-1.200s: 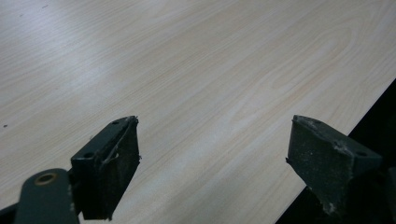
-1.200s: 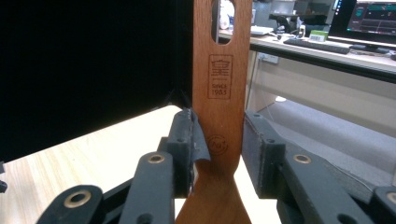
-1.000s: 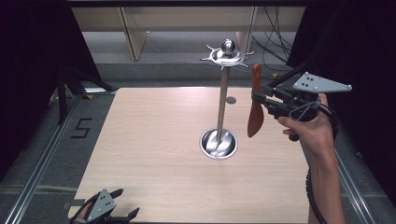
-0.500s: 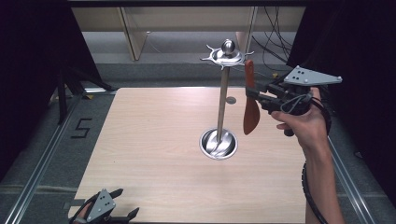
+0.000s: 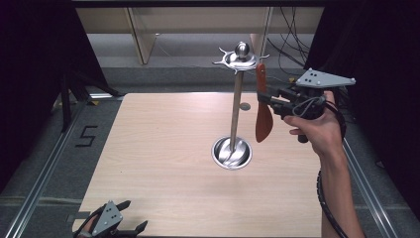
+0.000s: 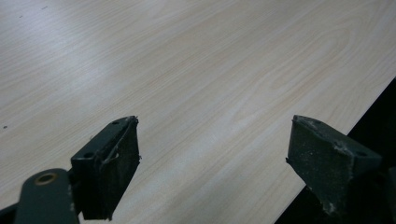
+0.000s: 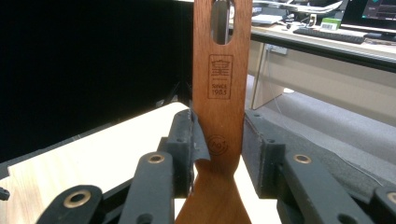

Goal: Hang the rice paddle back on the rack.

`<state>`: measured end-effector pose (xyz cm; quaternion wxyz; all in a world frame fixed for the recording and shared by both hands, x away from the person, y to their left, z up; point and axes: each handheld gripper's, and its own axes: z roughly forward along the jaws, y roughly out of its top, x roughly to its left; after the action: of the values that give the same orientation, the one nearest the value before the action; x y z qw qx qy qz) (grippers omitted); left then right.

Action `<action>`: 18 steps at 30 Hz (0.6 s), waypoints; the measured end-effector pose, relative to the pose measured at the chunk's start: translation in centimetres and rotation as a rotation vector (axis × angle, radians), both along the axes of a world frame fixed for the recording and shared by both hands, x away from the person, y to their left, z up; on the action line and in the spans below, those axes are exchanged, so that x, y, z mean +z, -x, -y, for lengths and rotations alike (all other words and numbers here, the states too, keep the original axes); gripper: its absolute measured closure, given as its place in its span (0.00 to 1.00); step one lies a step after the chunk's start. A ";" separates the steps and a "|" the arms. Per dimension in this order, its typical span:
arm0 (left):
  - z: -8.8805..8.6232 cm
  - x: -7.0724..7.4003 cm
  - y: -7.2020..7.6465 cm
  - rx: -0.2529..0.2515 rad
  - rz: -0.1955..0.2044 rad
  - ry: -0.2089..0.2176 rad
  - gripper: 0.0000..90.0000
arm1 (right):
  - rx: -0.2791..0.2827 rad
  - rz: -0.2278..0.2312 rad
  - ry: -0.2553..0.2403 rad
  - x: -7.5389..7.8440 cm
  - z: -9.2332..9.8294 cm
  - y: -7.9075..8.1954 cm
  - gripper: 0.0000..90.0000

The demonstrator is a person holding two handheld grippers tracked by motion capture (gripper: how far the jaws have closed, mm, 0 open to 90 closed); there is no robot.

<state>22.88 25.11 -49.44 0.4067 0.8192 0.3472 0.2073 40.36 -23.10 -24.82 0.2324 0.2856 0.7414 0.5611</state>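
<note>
A steel utensil stand (image 5: 236, 106) rises from a round base (image 5: 232, 152) at the middle of the wooden table (image 5: 158, 148); a ring of hooks (image 5: 241, 58) crowns it. My right gripper (image 5: 265, 101) is shut on a reddish wooden spatula (image 5: 263, 121), held upright with its blade down, just right of the pole. The handle's top reaches the hook ring. In the right gripper view the pads clamp the spatula's neck (image 7: 219, 93), and grey metal shows through its hanging slot (image 7: 220, 21). My left gripper (image 5: 134, 214) lies open at the table's front left edge, its jaws (image 6: 212, 158) holding nothing.
A small grey disc (image 5: 244, 106) lies on the table behind the pole. Pale shelving (image 5: 148, 34) and cables (image 5: 292, 44) stand beyond the far edge. A floor rail with a "5" mark (image 5: 85, 136) runs along the left side.
My right gripper has carried the spatula left and a little upward, bringing the handle's top up against the stand's hook ring. The left gripper has stayed put.
</note>
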 end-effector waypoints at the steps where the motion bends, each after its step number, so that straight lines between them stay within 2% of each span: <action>1: 0.0 0.0 0.0 0.000 0.000 0.000 0.18 | 0.000 0.000 0.000 0.0 0.0 0.0 0.74; 2: -0.2 0.1 0.0 -0.004 -0.001 -0.022 0.18 | 0.003 0.002 0.006 0.0 0.0 0.0 0.74; 3: -0.1 0.1 0.0 -0.004 0.000 -0.022 0.18 | 0.005 0.006 0.005 0.0 0.0 -0.1 0.74; 5: 0.2 -0.1 0.1 0.015 -0.019 0.028 0.18 | 0.007 0.005 -0.007 -0.2 -0.1 0.0 0.74; 7: 0.0 0.0 0.1 0.011 -0.016 -0.004 0.18 | 0.008 0.015 -0.013 -0.3 0.1 -0.1 0.74; 8: 0.0 0.0 0.1 0.011 -0.016 -0.004 0.18 | 0.009 0.000 -0.025 -0.3 0.1 0.0 0.73; 9: 0.1 -0.1 0.1 0.015 -0.017 0.025 0.18 | 0.009 -0.005 -0.031 -0.4 0.1 0.1 0.71; 11: 0.2 -0.1 0.2 0.014 -0.016 0.029 0.18 | 0.002 0.000 -0.031 -0.5 0.2 0.3 0.69; 12: 0.0 0.0 0.1 0.012 -0.015 -0.002 0.18 | -0.014 0.015 -0.033 -0.7 0.5 0.6 0.68; 13: -0.1 0.0 0.1 0.011 -0.018 -0.005 0.18 | -0.015 0.029 -0.038 -0.8 0.6 0.7 0.68; 15: 0.0 0.0 0.1 0.012 -0.014 -0.006 0.18 | -0.005 0.018 -0.054 -1.0 0.6 0.9 0.67; 16: -0.1 0.1 0.0 -0.007 0.000 -0.024 0.18 | -0.013 0.016 -0.061 -1.3 1.0 1.3 0.66; 17: -0.1 0.1 0.0 -0.007 0.000 -0.024 0.18 | -0.014 0.039 -0.062 -1.4 1.1 1.4 0.66; 18: -0.1 0.1 0.0 -0.005 0.000 -0.020 0.18 | -0.016 0.025 -0.080 -1.7 1.4 1.8 0.65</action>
<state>22.91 25.20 -49.39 0.3989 0.8240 0.3433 0.2097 38.61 -24.46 -26.49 0.2343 0.2935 0.7132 0.5919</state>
